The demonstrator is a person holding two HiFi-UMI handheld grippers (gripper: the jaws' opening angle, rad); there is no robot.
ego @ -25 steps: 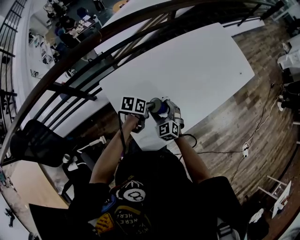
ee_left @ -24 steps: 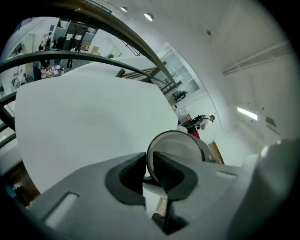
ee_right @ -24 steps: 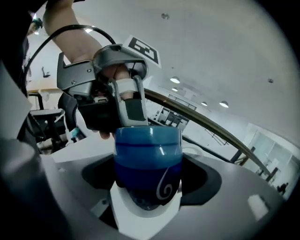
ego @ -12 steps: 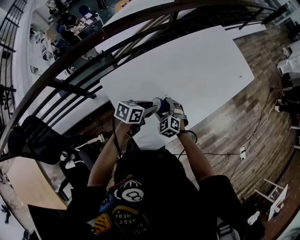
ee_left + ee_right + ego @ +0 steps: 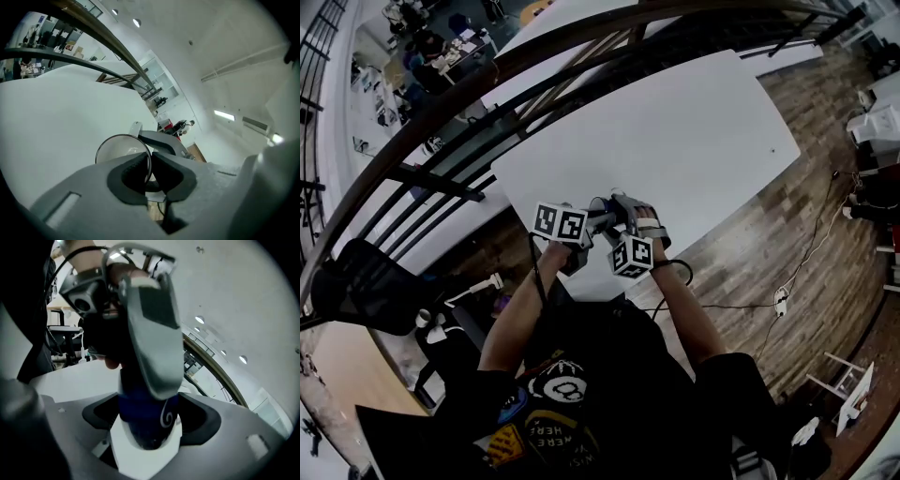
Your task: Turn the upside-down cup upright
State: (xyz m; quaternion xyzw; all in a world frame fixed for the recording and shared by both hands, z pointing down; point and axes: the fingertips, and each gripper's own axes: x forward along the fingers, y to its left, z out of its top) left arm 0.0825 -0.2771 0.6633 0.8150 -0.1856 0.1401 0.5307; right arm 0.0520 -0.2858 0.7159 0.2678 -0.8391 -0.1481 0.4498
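Note:
A blue cup (image 5: 615, 212) with a white swirl is held in the air over the near edge of the white table (image 5: 694, 131), between both grippers. In the left gripper view its round mouth (image 5: 123, 149) faces the camera, white inside. My left gripper (image 5: 150, 163) has just been closing, and its pads now pinch the cup's thin rim. In the right gripper view the cup's blue body (image 5: 146, 420) fills the gap of my right gripper (image 5: 150, 430), which is shut on it. The left gripper's grey finger (image 5: 154, 329) reaches over the cup from above.
A dark curved railing (image 5: 487, 89) runs behind the table's far side. A black chair (image 5: 366, 281) stands at the left. Cables and a power strip (image 5: 785, 300) lie on the wood floor at the right. The person's arms and torso fill the lower middle.
The left gripper's marker cube swung out to the left and tilted, then came back toward the cup. Both grippers now sit a little higher in the head view, and the right cube has rolled.

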